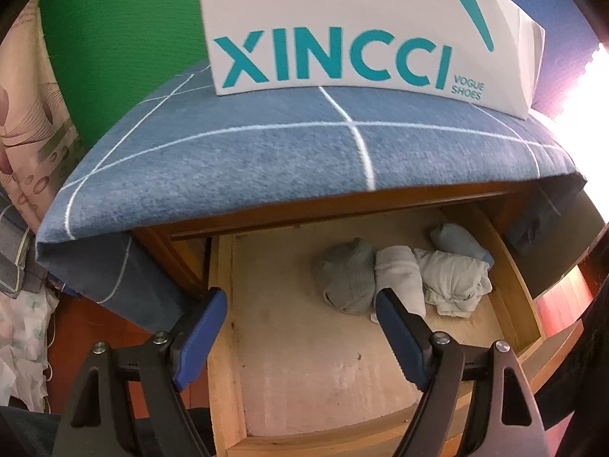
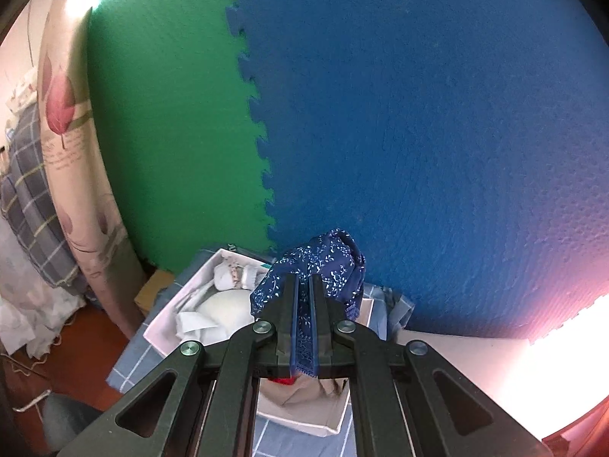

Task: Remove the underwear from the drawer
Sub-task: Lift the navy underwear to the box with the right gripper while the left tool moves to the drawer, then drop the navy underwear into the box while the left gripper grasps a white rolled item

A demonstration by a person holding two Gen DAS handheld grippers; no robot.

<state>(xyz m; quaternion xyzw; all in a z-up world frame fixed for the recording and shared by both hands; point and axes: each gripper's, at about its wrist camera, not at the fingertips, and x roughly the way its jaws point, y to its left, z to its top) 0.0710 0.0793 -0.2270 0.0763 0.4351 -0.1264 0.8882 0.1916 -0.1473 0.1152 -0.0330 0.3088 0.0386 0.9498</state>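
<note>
The wooden drawer [image 1: 224,304] stands pulled out under a top draped in blue checked cloth [image 1: 266,152]. Rolled garments lie toward its back right: a grey one [image 1: 346,278], a white roll [image 1: 399,278], a crumpled white piece [image 1: 456,282] and a pale blue one [image 1: 456,240]. My left gripper [image 1: 300,304] hovers open above the drawer with nothing between its blue pads. In the right wrist view my right gripper [image 2: 303,280] is shut on dark blue patterned underwear [image 2: 323,262], which bunches above the fingertips, lifted over a white box [image 2: 167,323].
A white XINCCI shoe box [image 1: 361,30] sits on the cloth top; from above, the white box holds white cloth items [image 2: 224,304]. Green [image 2: 171,114] and blue [image 2: 418,114] foam mats cover the wall. A flowered curtain [image 2: 68,133] hangs at left.
</note>
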